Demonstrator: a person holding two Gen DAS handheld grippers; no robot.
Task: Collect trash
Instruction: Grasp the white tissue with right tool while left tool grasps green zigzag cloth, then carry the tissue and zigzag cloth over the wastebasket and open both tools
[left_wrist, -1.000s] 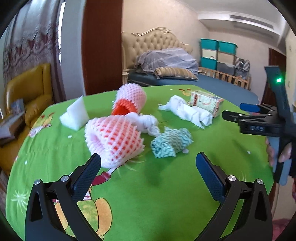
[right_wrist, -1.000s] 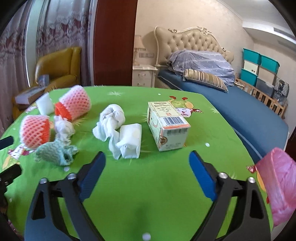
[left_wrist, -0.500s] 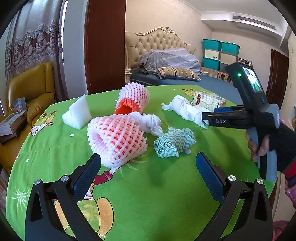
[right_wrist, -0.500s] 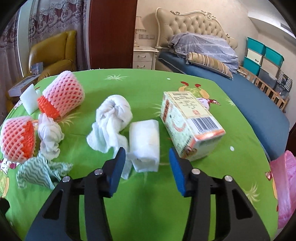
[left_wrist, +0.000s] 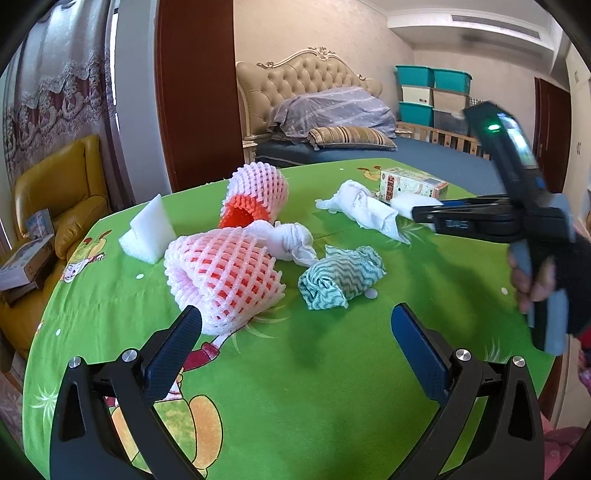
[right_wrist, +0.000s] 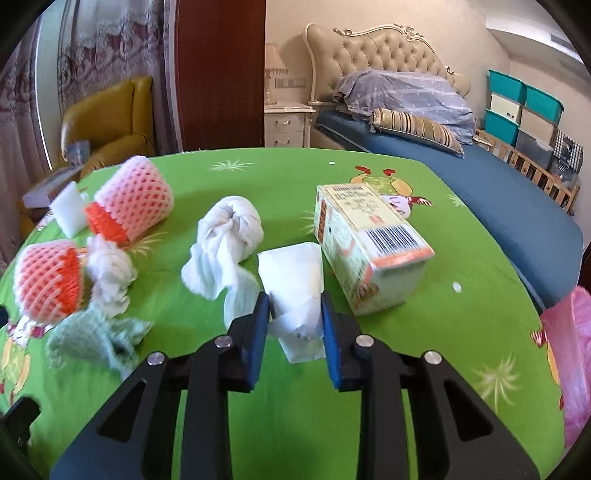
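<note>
We see a home bedroom: bed (right_wrist: 498, 199) with tufted headboard (right_wrist: 380, 55), nightstand (right_wrist: 288, 123), yellow armchair (right_wrist: 110, 114), lace curtains (left_wrist: 48, 92), stacked storage bins (left_wrist: 432, 94).

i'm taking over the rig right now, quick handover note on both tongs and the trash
Right tongs: closing on the folded white tissue, pads at its sides, beside the carton.
Left tongs: open, empty, above the tablecloth near a foam fruit net.
On the table: second foam net, two white cloth wads, teal rag, foam block.
Done: nothing visibly bagged.
Left: everything. Pink bag at the table's right edge.
</note>
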